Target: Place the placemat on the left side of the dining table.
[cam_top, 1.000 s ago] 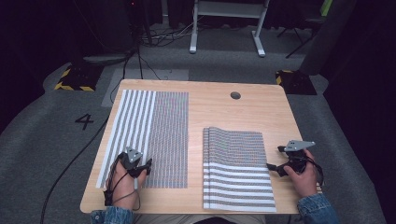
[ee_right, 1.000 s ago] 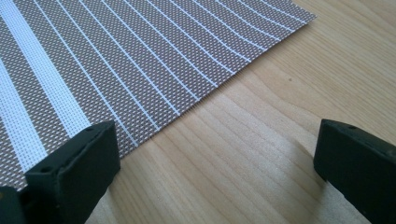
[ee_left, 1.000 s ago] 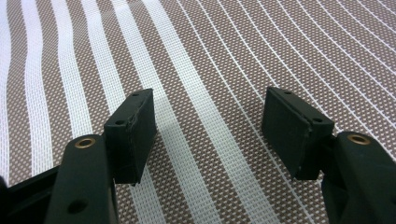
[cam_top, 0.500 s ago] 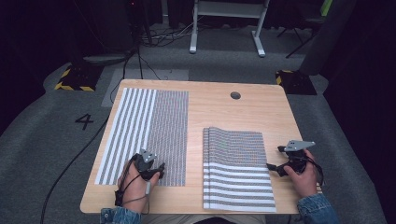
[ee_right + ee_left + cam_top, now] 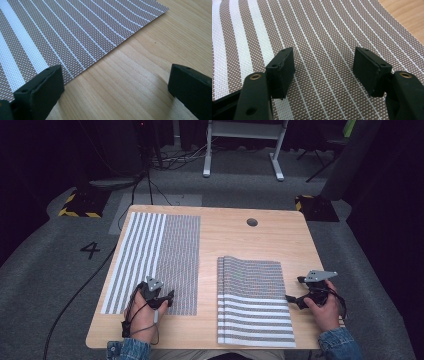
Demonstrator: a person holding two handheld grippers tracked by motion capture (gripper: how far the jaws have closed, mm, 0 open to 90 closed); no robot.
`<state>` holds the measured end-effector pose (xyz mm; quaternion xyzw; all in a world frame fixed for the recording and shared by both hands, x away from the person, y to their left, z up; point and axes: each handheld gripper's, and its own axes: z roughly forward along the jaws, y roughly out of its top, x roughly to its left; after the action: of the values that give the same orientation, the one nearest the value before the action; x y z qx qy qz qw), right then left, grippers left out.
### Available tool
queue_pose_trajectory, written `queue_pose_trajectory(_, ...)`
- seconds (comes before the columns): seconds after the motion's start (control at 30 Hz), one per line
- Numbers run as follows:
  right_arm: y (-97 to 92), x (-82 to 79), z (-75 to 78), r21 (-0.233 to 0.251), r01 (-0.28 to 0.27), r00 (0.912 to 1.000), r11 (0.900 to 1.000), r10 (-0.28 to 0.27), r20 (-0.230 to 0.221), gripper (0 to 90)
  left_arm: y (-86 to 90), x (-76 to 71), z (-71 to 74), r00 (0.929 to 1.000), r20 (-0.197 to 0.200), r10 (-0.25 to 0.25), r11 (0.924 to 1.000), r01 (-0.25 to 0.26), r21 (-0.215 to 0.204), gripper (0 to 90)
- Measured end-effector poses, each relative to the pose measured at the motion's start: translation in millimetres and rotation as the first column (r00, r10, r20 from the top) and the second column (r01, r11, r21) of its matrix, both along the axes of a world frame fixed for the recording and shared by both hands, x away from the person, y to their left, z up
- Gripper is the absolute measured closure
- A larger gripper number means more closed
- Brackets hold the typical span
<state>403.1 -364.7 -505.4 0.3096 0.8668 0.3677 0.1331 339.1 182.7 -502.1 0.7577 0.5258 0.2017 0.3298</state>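
We held the left gripper (image 5: pixel 159 296), jaws apart, over the flat striped woven placemat (image 5: pixel 155 260); the right gripper (image 5: pixel 304 296) waited apart beside the folded striped placemat (image 5: pixel 252 302). Next, probably 1 edge pinch.

My left tool (image 5: pixel 167 295) has slid rightward along the near edge of the flat mat (image 5: pixel 155 260), from its wide-striped part onto the fine-striped part.

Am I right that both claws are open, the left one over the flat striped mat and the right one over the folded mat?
Not quite. The right claw is open, but over bare wooden table beside the folded mat's edge, as the right gripper view shows. The rest holds: the left claw is open over the flat striped mat.
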Motion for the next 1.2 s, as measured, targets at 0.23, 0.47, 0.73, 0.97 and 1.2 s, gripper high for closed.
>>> queue_pose_trajectory(0.23, 0.0, 0.0, 0.0, 0.000, 0.000, 1.0000, 1.0000, 0.000, 0.000, 0.5, 1.7, 4.9, 0.1, 0.9999, 0.000, 0.013, 0.9999, -0.013, -0.004, 35.8)
queue_pose_trajectory(0.47, 0.0, -0.1, 0.0, 0.000, 0.001, 1.0000, 1.0000, -0.001, -0.001, 0.5, 0.8, 5.5, 1.1, 0.9993, -0.008, 0.038, 0.9992, -0.038, -0.015, 36.5)
queue_pose_trajectory(0.73, 0.0, 0.0, 0.0, 0.000, 0.000, 1.0000, 1.0000, 0.000, -0.001, 0.5, -16.9, -10.6, 25.9, 0.9980, 0.055, -0.031, 0.9991, 0.032, -0.026, 34.3)
queue_pose_trajectory(0.97, 0.0, 0.0, 0.0, 0.000, 0.000, 1.0000, 1.0000, 0.000, 0.000, 0.5, -40.5, -31.0, 38.7, 0.9862, 0.053, -0.157, 0.9869, 0.159, -0.030, 32.8)
queue_pose_trajectory(1.2, 0.0, -0.1, 0.0, 0.000, 0.001, 1.0000, 1.0000, -0.001, -0.001, 0.5, -53.4, -48.1, 32.2, 0.9474, -0.009, -0.320, 0.9468, 0.319, -0.038, 30.4)
